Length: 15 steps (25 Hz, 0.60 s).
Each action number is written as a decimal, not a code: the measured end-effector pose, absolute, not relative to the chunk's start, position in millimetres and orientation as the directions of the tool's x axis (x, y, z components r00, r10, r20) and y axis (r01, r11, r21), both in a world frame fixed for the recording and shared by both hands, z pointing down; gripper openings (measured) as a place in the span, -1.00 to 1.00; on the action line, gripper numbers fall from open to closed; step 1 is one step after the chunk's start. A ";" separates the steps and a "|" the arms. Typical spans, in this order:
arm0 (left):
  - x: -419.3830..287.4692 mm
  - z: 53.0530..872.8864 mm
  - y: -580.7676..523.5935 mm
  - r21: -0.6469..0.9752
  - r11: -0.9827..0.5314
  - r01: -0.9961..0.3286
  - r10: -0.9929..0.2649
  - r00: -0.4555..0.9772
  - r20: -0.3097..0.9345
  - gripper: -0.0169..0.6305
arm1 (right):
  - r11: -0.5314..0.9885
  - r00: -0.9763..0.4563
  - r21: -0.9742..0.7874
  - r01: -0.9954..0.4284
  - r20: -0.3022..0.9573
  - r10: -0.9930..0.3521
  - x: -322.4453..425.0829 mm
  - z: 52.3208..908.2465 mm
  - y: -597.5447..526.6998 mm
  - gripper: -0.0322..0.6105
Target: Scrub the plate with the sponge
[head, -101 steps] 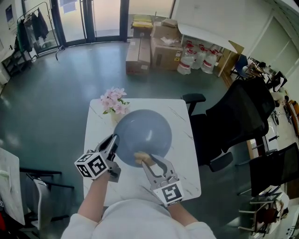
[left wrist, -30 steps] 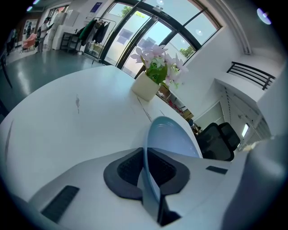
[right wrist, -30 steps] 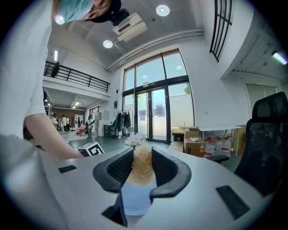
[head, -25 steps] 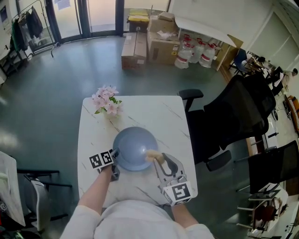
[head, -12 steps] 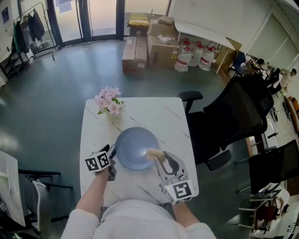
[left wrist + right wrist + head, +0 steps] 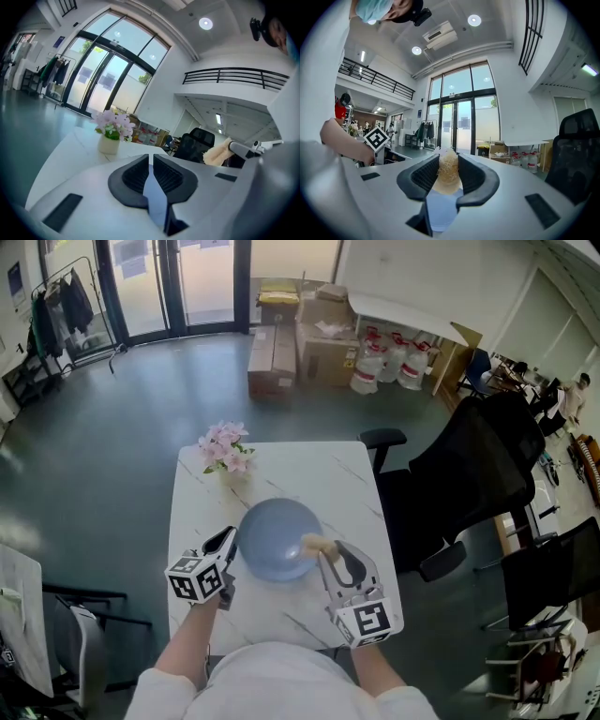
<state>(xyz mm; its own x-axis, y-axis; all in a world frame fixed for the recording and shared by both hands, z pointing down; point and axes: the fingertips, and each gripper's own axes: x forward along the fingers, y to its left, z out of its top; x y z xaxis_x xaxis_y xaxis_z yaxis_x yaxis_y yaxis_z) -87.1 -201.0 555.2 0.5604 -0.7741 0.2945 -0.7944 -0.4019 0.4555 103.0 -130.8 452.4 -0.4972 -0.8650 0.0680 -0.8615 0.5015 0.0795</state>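
Floor (image 6: 94, 456) lies open off the 9 and 12 o'clock edges of the white table (image 6: 281, 470) in our head view, while a black chair (image 6: 469, 474) stands close at its 3 o'clock edge. The round blue-grey plate (image 6: 272, 542) lies flat mid-table, with a vase of pink flowers (image 6: 225, 451) at its 11 o'clock. Our left gripper (image 6: 229, 540) sits just beside the rim at 9 o'clock, and our right gripper (image 6: 327, 557) holds the sponge (image 6: 313, 543) at the rim at 3 o'clock. Our left gripper view adds what the head view cannot. Its jaws are closing, the pads nearly together with only a slit left and no object between them. Our right gripper view shows both pads pinching the sponge, a pale tan, fibrous wad, with the left gripper's marker cube (image 6: 376, 138) at 9 o'clock.
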 end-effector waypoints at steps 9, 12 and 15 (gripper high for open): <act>-96.8 492.6 -162.9 0.351 -0.495 -0.795 -0.798 0.576 0.180 -0.84 | 0.487 -0.484 0.082 -0.870 0.052 -0.873 97.9 442.2 -118.5 -0.49; -98.1 476.8 -150.4 0.318 -0.522 -0.792 -0.797 0.585 0.148 -0.84 | 0.483 -0.480 0.082 -0.872 0.052 -0.876 93.9 440.8 -112.5 -0.49; -96.6 467.1 -137.0 0.291 -0.544 -0.787 -0.792 0.596 0.132 -0.85 | 0.477 -0.474 0.081 -0.875 0.051 -0.879 91.5 439.6 -105.3 -0.49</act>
